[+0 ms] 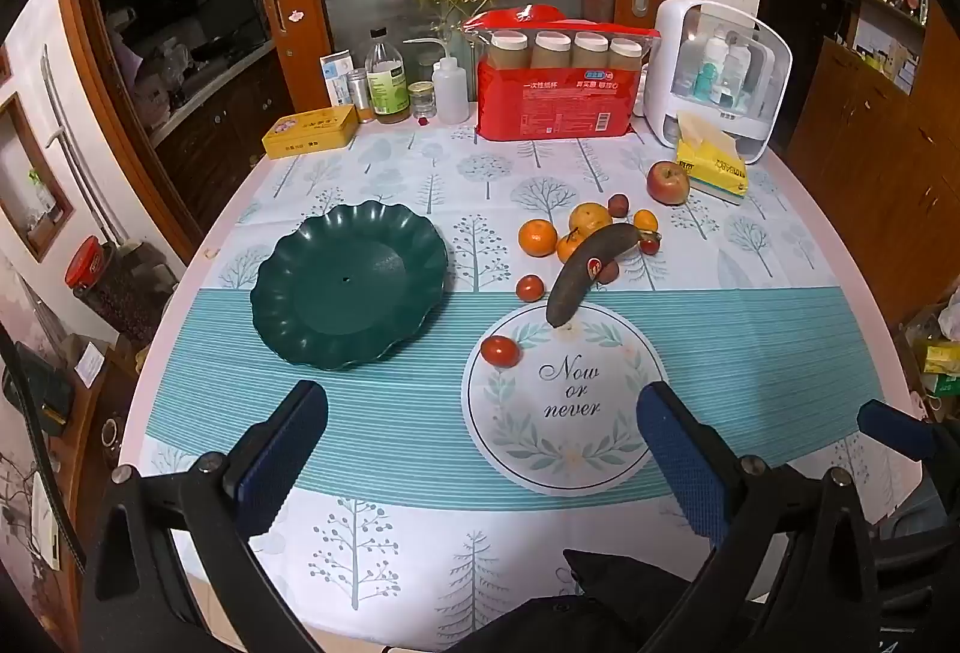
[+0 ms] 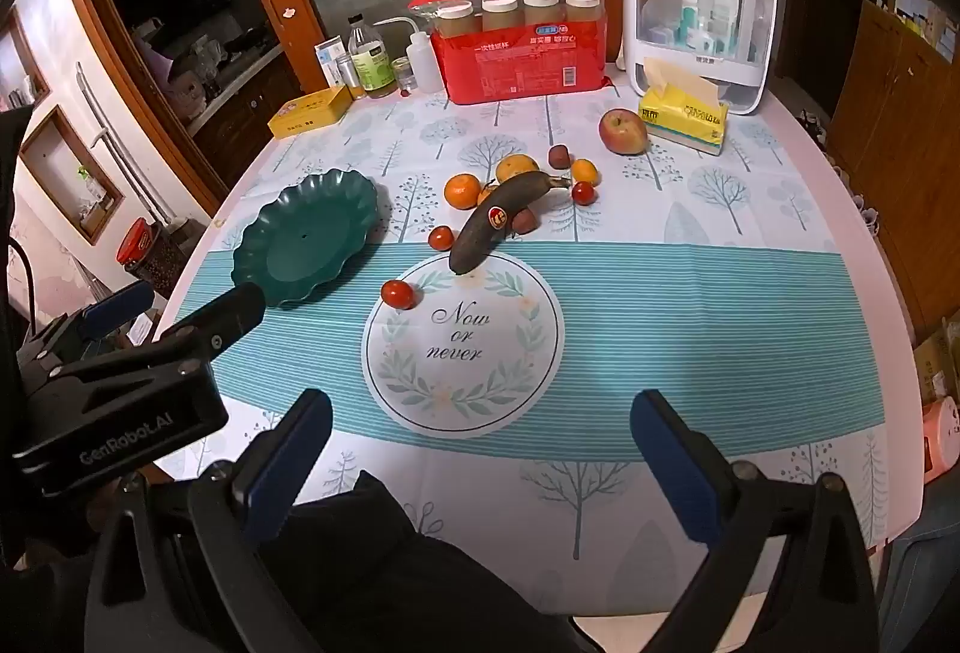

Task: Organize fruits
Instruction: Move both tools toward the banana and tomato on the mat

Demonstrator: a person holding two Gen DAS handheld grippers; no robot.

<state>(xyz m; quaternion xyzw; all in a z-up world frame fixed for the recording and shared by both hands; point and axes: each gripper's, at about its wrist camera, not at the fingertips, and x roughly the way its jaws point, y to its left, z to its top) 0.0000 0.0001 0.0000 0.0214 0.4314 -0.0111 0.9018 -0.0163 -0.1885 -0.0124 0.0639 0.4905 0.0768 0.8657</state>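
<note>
**Fruit scattered, plate empty, both grippers hanging back**

Fruit sits loose on the tablecloth, well to the right of the green plate [image 1: 351,287], which has nothing in it. The left gripper [image 1: 483,440] hovers over the near edge of the table with its jaws spread wide, nothing between them. Same story for the right gripper [image 2: 480,440]: wide open, empty, pointed down at the printed circle on the cloth.

Now, where could this slip? Look at the banana [image 1: 585,272], dark and soft-looking. It lies on top of the cluster, leaning across an orange [image 1: 537,237] and touching the small pieces beside it. Pull it out carelessly and those neighbours may well roll. A hard squeeze on skin that ripe could bruise or split it, I'd guess.

The little tomato [image 1: 500,351] sits alone on the circle's rim, nearest the grippers. Round and smooth, it could squirt out from between the pads if they close off-centre.

The apple [image 1: 668,182] is far back, just beside the yellow tissue pack [image 1: 714,161]; a wide-open jaw reaching there could nudge the pack.

And the plate is shallow with a wavy rim, so anything dropped rather than placed may roll straight off.
</note>
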